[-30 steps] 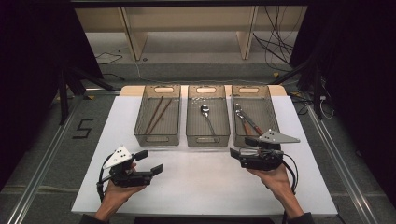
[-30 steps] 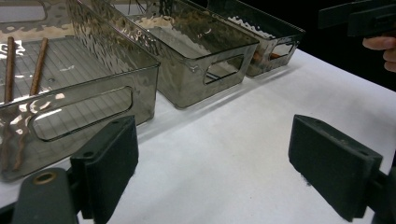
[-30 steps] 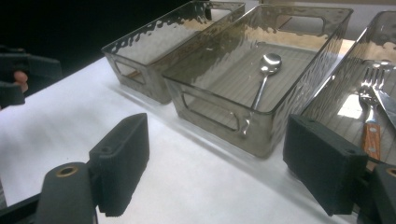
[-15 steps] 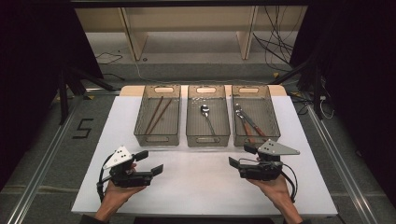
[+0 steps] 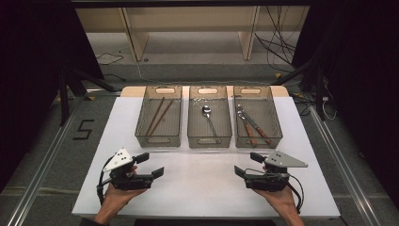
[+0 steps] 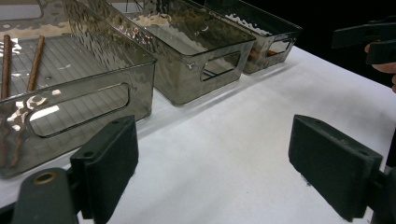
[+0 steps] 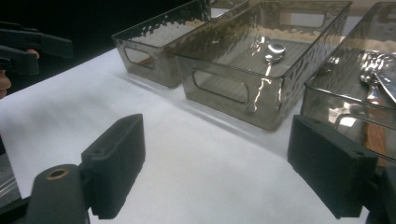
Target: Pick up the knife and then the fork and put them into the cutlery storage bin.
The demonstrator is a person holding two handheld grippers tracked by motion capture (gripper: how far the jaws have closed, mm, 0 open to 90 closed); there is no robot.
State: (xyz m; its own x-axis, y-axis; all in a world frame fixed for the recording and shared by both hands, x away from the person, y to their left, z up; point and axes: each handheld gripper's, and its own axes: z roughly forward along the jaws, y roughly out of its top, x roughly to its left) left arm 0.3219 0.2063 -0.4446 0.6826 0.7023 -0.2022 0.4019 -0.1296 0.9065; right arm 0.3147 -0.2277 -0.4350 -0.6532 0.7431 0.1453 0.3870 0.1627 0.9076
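Observation:
Three smoky clear bins stand in a row at the back of the white table point(image 5: 202, 193). The left bin point(image 5: 157, 140) holds two brown chopsticks point(image 5: 157, 115) point(image 6: 32, 65). A metal spoon point(image 5: 209, 120) point(image 7: 274, 50) lies in the middle bin point(image 5: 209, 141). Wooden-handled cutlery point(image 5: 251, 125) point(image 7: 373, 74) lies in the right bin point(image 5: 258, 140). My left gripper point(image 5: 150, 165) point(image 6: 219, 172) is open and empty over the front left of the table. At the front right, my right gripper point(image 5: 247, 165) point(image 7: 224, 172) is also open and empty. Both point inward, toward each other.
A broad bare stretch of table lies between the grippers and the bins. Off the table's left side, a "5" point(image 5: 84, 129) is marked on the floor. Shelving and cables stand beyond the far edge, and metal rails run along both sides.
My right gripper has drawn back from the right bin's front toward the near edge. The left gripper has stayed in place.

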